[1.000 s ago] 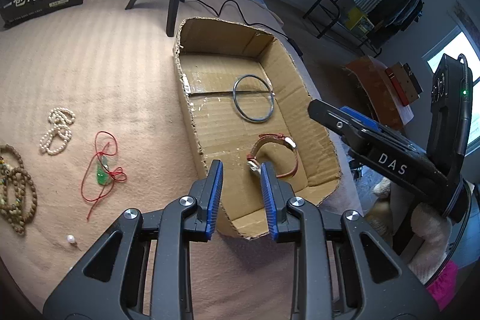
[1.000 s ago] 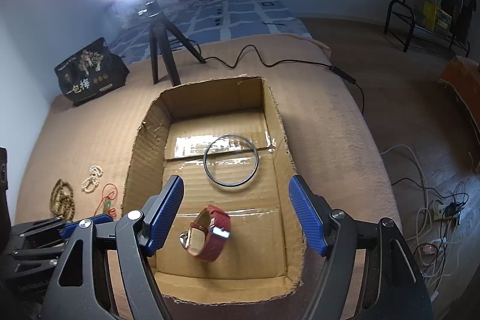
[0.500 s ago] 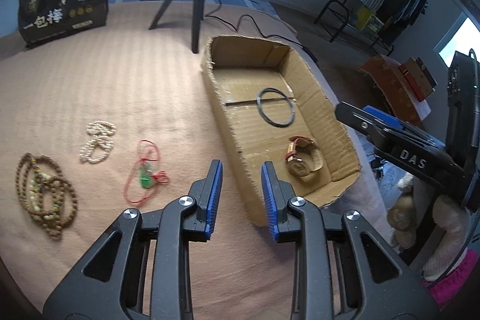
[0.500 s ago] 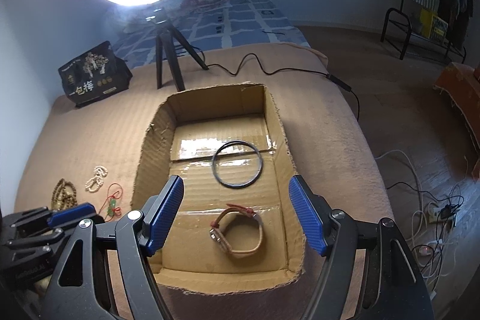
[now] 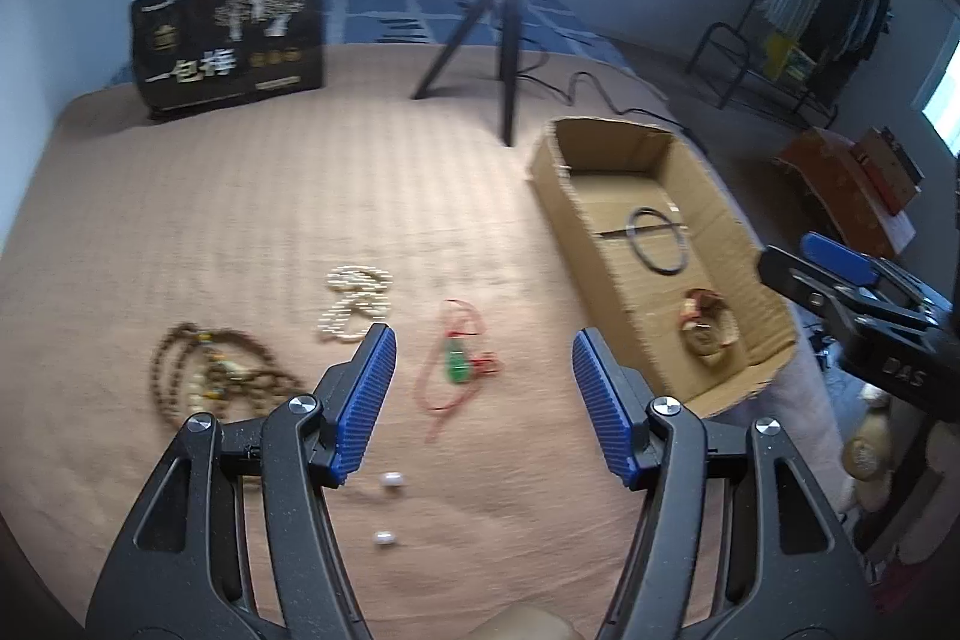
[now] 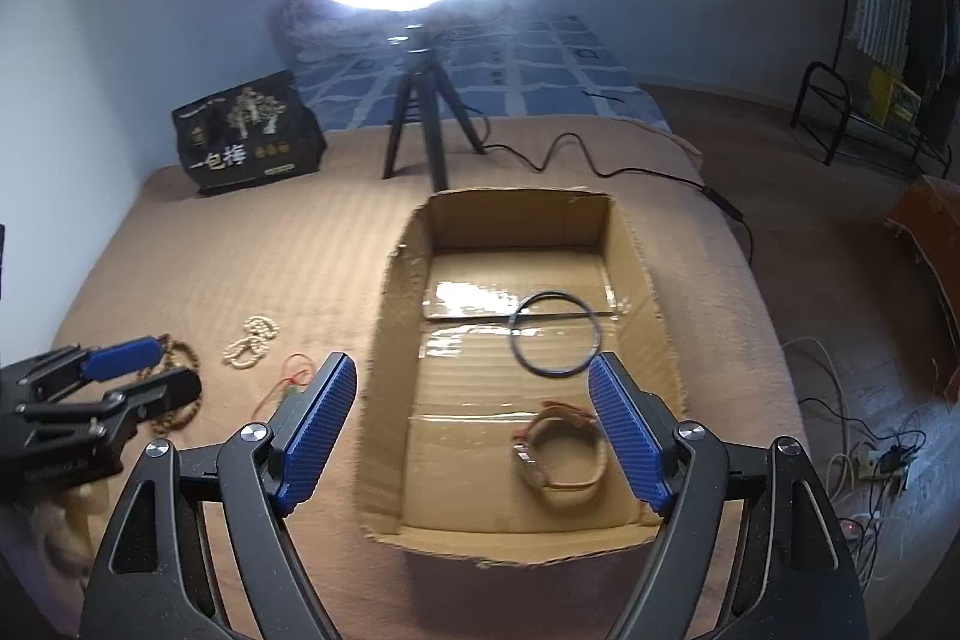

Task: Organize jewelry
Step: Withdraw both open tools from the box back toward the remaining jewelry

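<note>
Both tongs are held spread and empty. The left gripper [image 5: 483, 388] is aimed over the red-cord pendant [image 5: 457, 367], framed between its fingers, while the watch [image 6: 561, 454] and bangle [image 6: 553, 334] lie boxed under the right gripper [image 6: 474, 427].

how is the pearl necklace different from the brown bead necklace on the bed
The pearl necklace is white with small beads; the brown bead necklace is dark wood-coloured and looks bulkier. The pearl one lies nearer the cardboard box; the brown one lies farther left. Both are loosely coiled on the blanket, outside the box.
</note>
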### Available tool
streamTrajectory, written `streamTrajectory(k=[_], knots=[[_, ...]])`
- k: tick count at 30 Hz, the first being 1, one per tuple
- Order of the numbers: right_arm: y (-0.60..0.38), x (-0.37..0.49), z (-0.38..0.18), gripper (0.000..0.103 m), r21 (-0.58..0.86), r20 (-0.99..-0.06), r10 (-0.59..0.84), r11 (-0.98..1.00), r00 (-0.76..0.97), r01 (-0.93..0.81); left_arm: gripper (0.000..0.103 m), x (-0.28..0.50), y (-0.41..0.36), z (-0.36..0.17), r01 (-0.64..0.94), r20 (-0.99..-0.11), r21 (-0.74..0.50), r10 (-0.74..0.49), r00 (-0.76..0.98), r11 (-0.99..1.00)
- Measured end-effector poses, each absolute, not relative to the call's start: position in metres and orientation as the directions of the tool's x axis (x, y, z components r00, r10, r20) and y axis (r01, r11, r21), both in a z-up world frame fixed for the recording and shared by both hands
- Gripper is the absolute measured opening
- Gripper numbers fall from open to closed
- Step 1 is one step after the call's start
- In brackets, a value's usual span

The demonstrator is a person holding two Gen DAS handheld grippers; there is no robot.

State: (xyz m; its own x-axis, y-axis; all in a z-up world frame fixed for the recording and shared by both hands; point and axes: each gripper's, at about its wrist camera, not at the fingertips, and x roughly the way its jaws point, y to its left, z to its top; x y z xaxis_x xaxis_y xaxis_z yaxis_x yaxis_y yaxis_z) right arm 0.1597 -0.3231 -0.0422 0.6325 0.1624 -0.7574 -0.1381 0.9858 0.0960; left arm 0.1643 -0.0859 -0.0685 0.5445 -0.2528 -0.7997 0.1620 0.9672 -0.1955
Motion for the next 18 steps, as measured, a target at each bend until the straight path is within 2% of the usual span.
streamTrajectory(k=[18], knots=[[-0.239,0.144,-0.061,0.080,0.145,-0.794,0.295,0.941,0.532,-0.306,0.063,0.165,0.023,-0.080,0.006,-0.833,-0.159,-0.137,0.536,0.987]])
